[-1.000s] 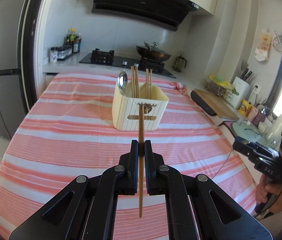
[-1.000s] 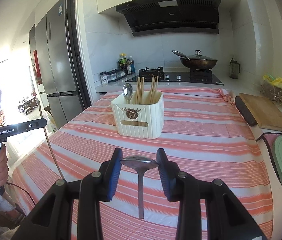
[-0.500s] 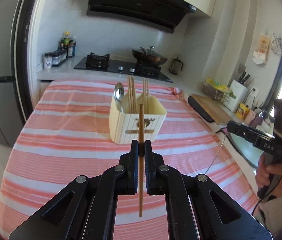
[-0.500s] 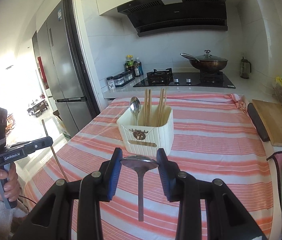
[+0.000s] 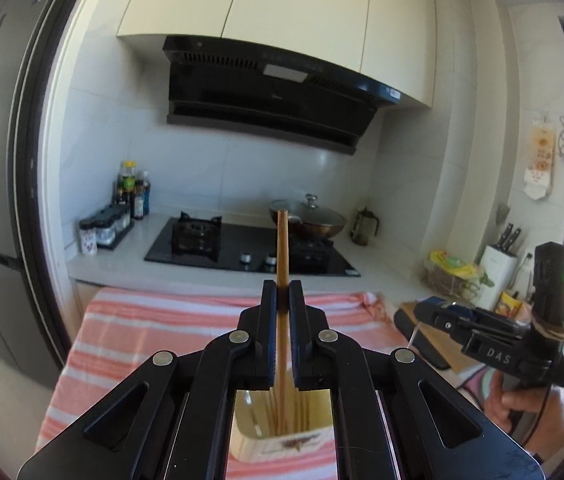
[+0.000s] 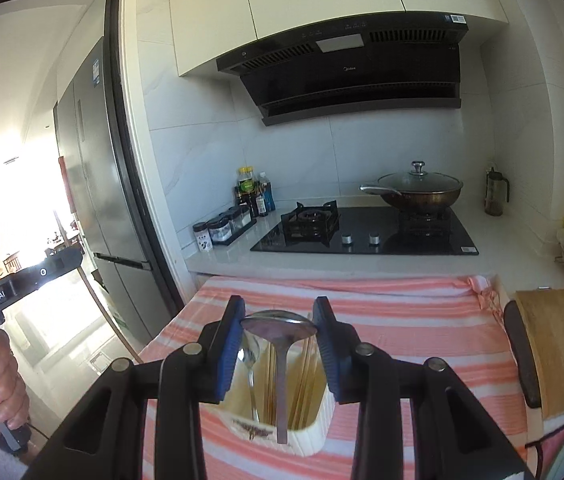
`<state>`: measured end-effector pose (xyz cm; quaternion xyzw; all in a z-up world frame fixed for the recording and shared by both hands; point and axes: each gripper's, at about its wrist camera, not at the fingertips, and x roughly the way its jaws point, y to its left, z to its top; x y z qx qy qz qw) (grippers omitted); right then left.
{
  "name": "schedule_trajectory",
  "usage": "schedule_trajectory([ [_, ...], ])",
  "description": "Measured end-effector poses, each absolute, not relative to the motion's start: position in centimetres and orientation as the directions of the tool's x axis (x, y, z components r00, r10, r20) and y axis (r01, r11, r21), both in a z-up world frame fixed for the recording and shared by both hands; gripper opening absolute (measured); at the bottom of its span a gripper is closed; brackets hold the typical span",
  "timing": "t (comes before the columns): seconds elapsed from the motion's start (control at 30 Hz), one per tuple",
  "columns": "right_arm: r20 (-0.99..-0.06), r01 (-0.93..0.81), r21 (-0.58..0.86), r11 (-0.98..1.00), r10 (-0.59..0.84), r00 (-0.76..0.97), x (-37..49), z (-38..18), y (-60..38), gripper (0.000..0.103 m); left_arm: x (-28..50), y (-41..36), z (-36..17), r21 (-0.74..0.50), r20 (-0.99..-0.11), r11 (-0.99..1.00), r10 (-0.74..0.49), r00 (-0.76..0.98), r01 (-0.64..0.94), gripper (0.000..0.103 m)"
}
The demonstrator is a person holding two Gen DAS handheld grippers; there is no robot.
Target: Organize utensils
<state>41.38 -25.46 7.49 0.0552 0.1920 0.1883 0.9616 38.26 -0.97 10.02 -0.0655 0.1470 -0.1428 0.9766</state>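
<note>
Both grippers moved from short of the holder (image 6: 282, 412) to above it: left gripper (image 5: 282, 296) clamps 1 chopstick (image 5: 282, 252), right gripper (image 6: 280, 320) pinches 1 spoon (image 6: 280, 330), so both look ready to drop in.

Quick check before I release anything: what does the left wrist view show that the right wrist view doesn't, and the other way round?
Left wrist only: the left gripper shut on a single upright wooden chopstick, lower end inside the holder; a white knife block at far right.

Right wrist only: the right gripper with its blue-padded fingers clamping a steel spoon by the bowl, handle hanging at the holder's front edge; a wooden cutting board.

Both: the cream ribbed utensil holder already holding chopsticks, the pink striped tablecloth and the lidded wok.
</note>
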Motion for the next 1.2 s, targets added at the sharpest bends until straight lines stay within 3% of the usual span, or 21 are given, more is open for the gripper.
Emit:
schedule_trajectory([
  [0.13, -0.369, -0.324, 0.177, 0.929, 0.368, 0.854, 45.3, 5.9, -24.4, 0.036, 42.9, -2.1, 6.6, -0.173, -0.343, 0.96, -0.266, 0.901, 0.218, 0.004],
  [0.4, -0.585, -0.259, 0.211, 0.942, 0.334, 0.739, 52.0, -3.2, -23.6, 0.036, 48.7, -2.8, -2.2, -0.175, -0.564, 0.969, -0.245, 0.789, 0.176, 0.004],
  [0.57, -0.646, -0.208, 0.225, 0.952, 0.306, 0.7, 53.8, -6.6, -23.5, 0.036, 49.3, -3.5, -4.5, -0.119, -0.614, 0.977, -0.211, 0.761, 0.175, 0.007],
  [0.6, -0.65, -0.198, 0.23, 0.953, 0.301, 0.698, 54.0, -7.0, -23.5, 0.037, 49.4, -3.4, -4.6, -0.116, -0.619, 0.978, -0.207, 0.758, 0.173, 0.022],
  [0.63, -0.646, -0.187, 0.24, 0.953, 0.301, 0.701, 54.1, -7.2, -23.6, 0.037, 49.1, -3.3, -4.6, -0.117, -0.623, 0.979, -0.202, 0.756, 0.166, 0.047],
  [0.7, -0.63, -0.172, 0.273, 0.947, 0.311, 0.712, 53.7, -6.7, -24.1, 0.037, 48.0, -2.5, -3.9, -0.129, -0.602, 0.98, -0.2, 0.773, 0.153, 0.069],
  [0.8, -0.565, -0.173, 0.329, 0.928, 0.34, 0.752, 51.6, -3.5, -25.7, 0.038, 44.9, -1.2, -1.7, -0.128, -0.565, 0.976, -0.218, 0.796, 0.176, 0.077],
  [0.9, -0.468, -0.236, 0.298, 0.925, 0.358, 0.808, 47.2, 1.8, -26.4, 0.048, 40.0, -0.3, 1.0, -0.079, -0.531, 0.987, -0.162, 0.832, 0.142, 0.102],
  [1.0, -0.375, -0.271, 0.225, 0.936, 0.34, 0.862, 40.9, 6.4, -26.8, 0.063, 34.1, 0.3, 2.3, -0.057, -0.474, 0.992, -0.127, 0.871, 0.113, 0.103],
  [1.07, -0.321, -0.281, 0.195, 0.94, 0.332, 0.887, 36.6, 7.9, -26.8, 0.078, 30.8, 0.6, 1.8, -0.094, -0.469, 0.992, -0.119, 0.875, 0.084, 0.103],
  [1.2, -0.309, -0.248, 0.167, 0.954, 0.29, 0.906, 29.0, 6.2, -25.8, 0.088, 26.0, -0.2, -0.9, -0.122, -0.491, 0.992, -0.046, 0.87, -0.016, 0.103],
])
